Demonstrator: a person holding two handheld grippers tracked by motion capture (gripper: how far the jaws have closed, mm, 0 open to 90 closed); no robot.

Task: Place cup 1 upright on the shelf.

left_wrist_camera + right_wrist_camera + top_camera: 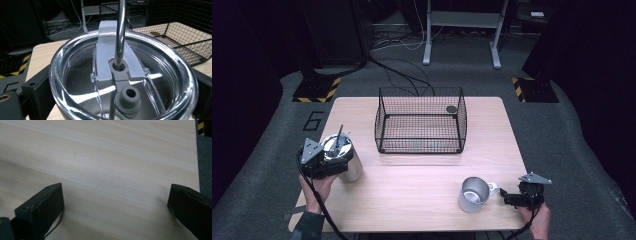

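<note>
Tall steel tumbler with clear lid [346,159] upright near table's [422,170] left edge, long axis vertical, metal straw [339,135] leaning slightly. Left gripper [323,161] jaws flank tumbler body, apparently clenched on it; contact hidden in left gripper view. That view shows lid's grey stopper [128,98]. Right gripper [512,196] jaws spread wide over bare wood, just right of small steel mug [474,194].

The table [412,175] was pale wood with a fine straight grain, and the wire basket [420,120] on it was black, its sides a small square mesh. The tumbler [343,157] was shiny silver steel with a clear lid [125,72], a grey stopper [128,100] and a silver straw [120,32]; the mug [474,194] was plain silver too. Both grippers had black jaws, and the floor [257,165] was grey with yellow-and-black striped markings [318,92].
</note>
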